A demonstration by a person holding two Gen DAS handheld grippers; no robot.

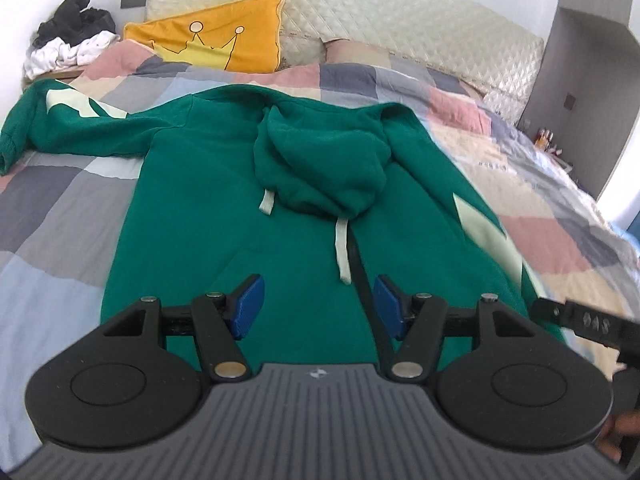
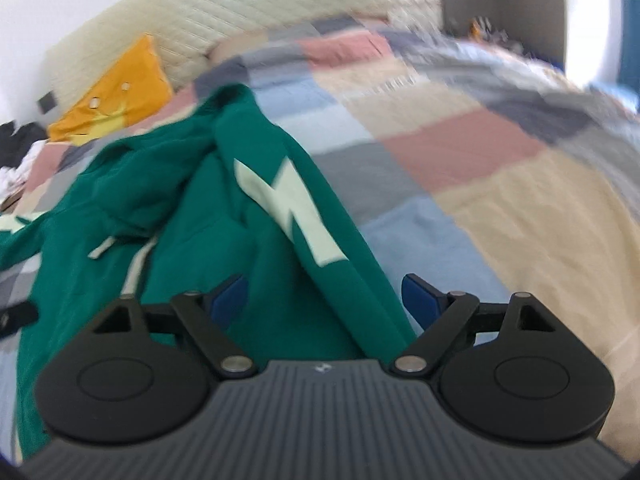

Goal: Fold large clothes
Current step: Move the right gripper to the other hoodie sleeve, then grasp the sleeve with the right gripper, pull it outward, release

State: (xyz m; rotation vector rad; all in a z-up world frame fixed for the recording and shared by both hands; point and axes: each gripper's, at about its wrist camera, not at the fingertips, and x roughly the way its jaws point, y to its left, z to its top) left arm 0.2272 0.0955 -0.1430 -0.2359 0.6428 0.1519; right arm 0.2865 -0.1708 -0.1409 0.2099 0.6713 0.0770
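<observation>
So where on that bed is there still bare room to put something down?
Bare quilt lies right of the hoodie, toward the wall, and left below its spread sleeve. It is crowded at the head: yellow pillow and clothes pile.

Your green hoodie [image 1: 200, 216]: soft matt fleece cloth, pale flat cord drawstrings [image 1: 343, 254]. Your patchwork quilt [image 1: 60, 208]: matt woven cloth. Headboard [image 1: 400, 16]: cream quilted fabric with slight sheen. Left tool [image 1: 318, 306]: matt black plastic, ribbed blue pads [image 1: 250, 306], shiny metal pins.
</observation>
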